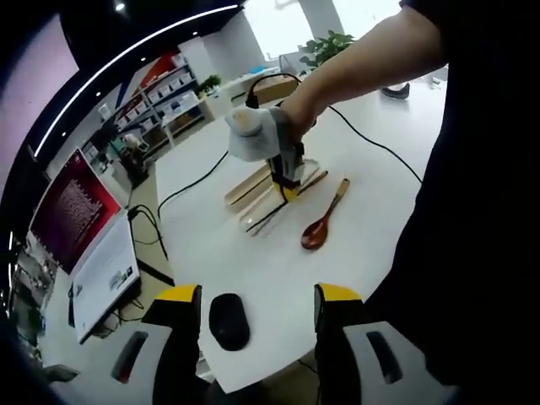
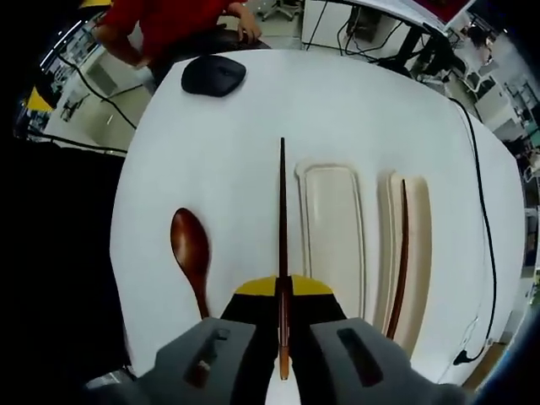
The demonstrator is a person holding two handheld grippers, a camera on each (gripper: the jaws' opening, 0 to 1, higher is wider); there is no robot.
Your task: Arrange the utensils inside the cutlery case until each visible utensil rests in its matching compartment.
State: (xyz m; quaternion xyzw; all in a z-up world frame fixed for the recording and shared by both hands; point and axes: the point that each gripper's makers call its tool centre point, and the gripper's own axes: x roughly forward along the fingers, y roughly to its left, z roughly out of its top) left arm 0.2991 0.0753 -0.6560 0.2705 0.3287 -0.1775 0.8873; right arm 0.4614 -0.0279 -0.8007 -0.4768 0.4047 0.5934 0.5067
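On the white bench point(image 2: 236, 126), we judge the job a little under halfway done. One dark chopstick point(image 2: 401, 253) already lies along the narrow right-hand compartment of the pale cutlery case point(image 2: 375, 245), as the right gripper view shows it. The wider compartment point(image 2: 333, 232) beside it holds nothing we can see.

Our right tool point(image 2: 283, 291) has its jaws pressed together on the second chopstick point(image 2: 282, 211), which runs straight forward from between the yellow tips, just left of the case's edge and not in any compartment. Whether its far end touches the bench or hangs above it we cannot tell. In the left gripper view that same tool point(image 1: 287, 181) sits low over the case point(image 1: 261, 190), held by a hand point(image 1: 295, 114).

Our left tool point(image 1: 257, 304) has its jaws spread wide with nothing between them, held back near the bench edge above a black mouse point(image 1: 229, 321).

What is left, as we read it: set the held chopstick beside its mate in the narrow compartment, then move the brown wooden spoon point(image 2: 191, 249), which lies on the bare bench left of the case, into the wide compartment. A black cable point(image 2: 485, 194) trails along the far side of the case, apart from it.
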